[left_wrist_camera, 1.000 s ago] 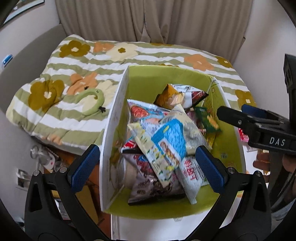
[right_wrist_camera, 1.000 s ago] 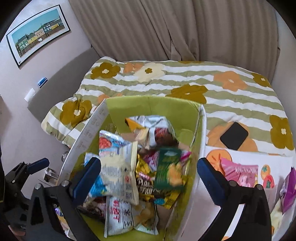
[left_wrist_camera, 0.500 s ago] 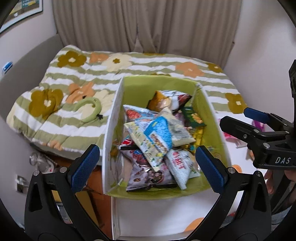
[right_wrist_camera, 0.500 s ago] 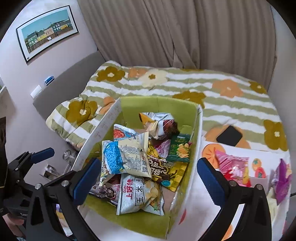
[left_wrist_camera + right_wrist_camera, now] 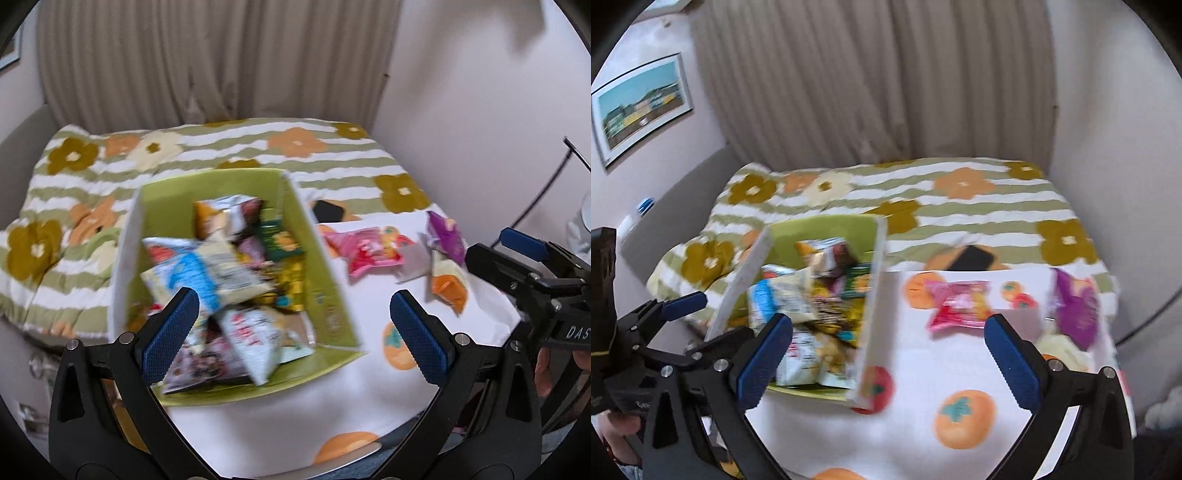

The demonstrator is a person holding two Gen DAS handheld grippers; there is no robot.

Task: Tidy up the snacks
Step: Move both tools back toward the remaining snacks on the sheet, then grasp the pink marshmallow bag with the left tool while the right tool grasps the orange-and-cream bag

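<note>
left wrist: above, facing bed | right wrist: same | shared: snack box (image 5: 325,295) (image 5: 871,317)

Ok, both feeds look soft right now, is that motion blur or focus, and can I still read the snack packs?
Left wrist: box and packs smeared, print unreadable, left gripper crisp, so motion blur. Right wrist: same smear on the pink pack; right gripper sharp. Fisheye bends the edges in both.

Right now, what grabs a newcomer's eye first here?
The green box heaped with snack packets, sitting at the left of the white fruit-print cloth. To its right, loose packets lie on the cloth: a pink one and a purple one. Both grippers, left and right, are open and hold nothing.
</note>
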